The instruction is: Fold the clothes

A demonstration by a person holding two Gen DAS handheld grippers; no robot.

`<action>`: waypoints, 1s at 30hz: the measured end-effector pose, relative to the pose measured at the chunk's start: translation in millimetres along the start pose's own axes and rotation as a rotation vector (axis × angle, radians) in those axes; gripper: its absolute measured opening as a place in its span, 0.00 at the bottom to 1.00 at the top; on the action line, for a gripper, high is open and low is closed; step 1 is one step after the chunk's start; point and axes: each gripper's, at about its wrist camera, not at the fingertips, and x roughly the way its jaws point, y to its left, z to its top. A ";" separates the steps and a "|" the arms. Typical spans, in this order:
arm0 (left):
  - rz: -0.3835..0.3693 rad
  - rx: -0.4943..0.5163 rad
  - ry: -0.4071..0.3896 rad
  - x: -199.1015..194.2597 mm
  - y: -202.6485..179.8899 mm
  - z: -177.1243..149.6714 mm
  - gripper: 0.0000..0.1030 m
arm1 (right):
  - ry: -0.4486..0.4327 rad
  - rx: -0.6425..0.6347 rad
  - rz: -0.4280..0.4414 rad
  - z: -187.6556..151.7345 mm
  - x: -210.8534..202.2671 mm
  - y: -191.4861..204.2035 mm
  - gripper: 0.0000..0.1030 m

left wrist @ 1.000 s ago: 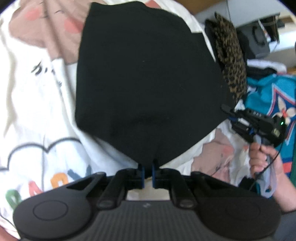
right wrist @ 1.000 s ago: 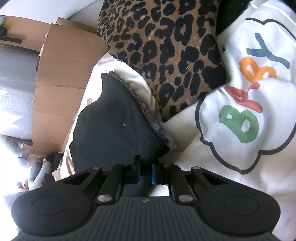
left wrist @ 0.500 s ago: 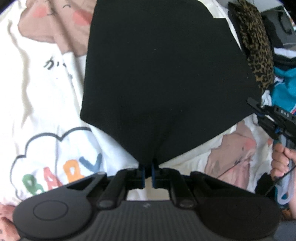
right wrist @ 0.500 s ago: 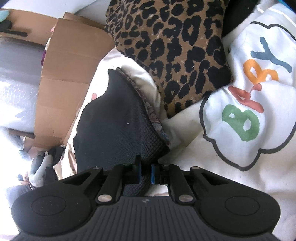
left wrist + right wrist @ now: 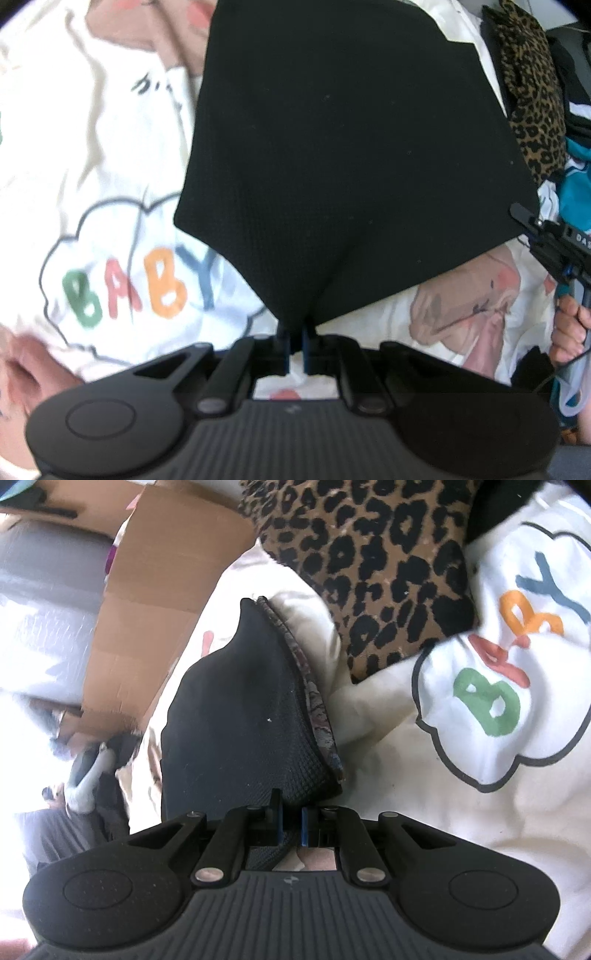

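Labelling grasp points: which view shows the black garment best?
Left wrist: the black garment spreads wide, its corner pinched in the left gripper. Right wrist shows only a bunched part in the right gripper.

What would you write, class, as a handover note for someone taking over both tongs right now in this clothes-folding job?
Left tongs: shut on a corner of the black garment.
Right tongs: shut on another corner of it.
The garment hangs spread between them above the white BABY-print sheet; a leopard-print item lies beside it.
Done: garment picked up by two corners.
Left: lay it flat, fold it, probably then other clothes.
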 end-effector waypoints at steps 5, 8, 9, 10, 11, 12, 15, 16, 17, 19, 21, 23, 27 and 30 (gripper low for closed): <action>0.008 -0.044 0.009 1.4 1.2 -17.0 0.06 | 0.047 -0.029 -0.007 -4.1 -2.3 -2.3 0.06; 0.018 -0.053 0.010 0.0 0.2 -25.9 0.06 | 0.059 -0.033 0.003 -5.9 -3.4 -4.9 0.06; 0.020 -0.063 0.006 -1.0 -0.1 -29.6 0.06 | 0.065 -0.038 0.004 -6.3 -3.7 -5.3 0.06; 0.023 -0.068 0.004 -1.4 -0.6 -32.8 0.06 | 0.069 -0.045 0.004 -6.6 -4.2 -5.1 0.06; 0.026 -0.073 0.001 -1.7 -1.2 -36.1 0.06 | 0.075 -0.055 0.003 -6.7 -5.1 -4.7 0.06; 0.023 -0.087 0.004 -1.0 -0.6 -40.0 0.06 | 0.082 -0.070 0.001 -6.8 -6.0 -4.0 0.06; 0.012 -0.116 0.021 2.5 1.2 -50.8 0.06 | 0.110 -0.134 -0.008 -6.4 -7.7 -0.4 0.06; 0.016 -0.105 0.026 3.6 0.0 -54.2 0.06 | 0.118 -0.155 -0.009 -6.6 -8.9 0.6 0.06; 0.015 -0.114 0.031 4.9 0.0 -58.4 0.06 | 0.125 -0.175 -0.010 -6.8 -10.0 1.7 0.07; 0.009 -0.140 0.039 7.5 0.5 -66.7 0.06 | 0.138 -0.201 -0.009 -7.5 -12.5 3.3 0.07; 0.004 -0.154 0.045 10.7 -1.3 -76.3 0.06 | 0.150 -0.219 -0.012 -7.6 -14.6 3.8 0.07; -0.005 -0.172 0.050 13.7 -3.2 -85.0 0.06 | 0.152 -0.221 -0.010 -7.4 -15.4 3.4 0.07; -0.025 -0.207 0.055 19.4 -7.3 -100.0 0.06 | 0.155 -0.215 -0.010 -4.3 -18.5 -1.4 0.06; -0.042 -0.234 0.051 23.0 -9.7 -109.1 0.06 | 0.151 -0.224 -0.013 -1.6 -23.5 -2.4 0.07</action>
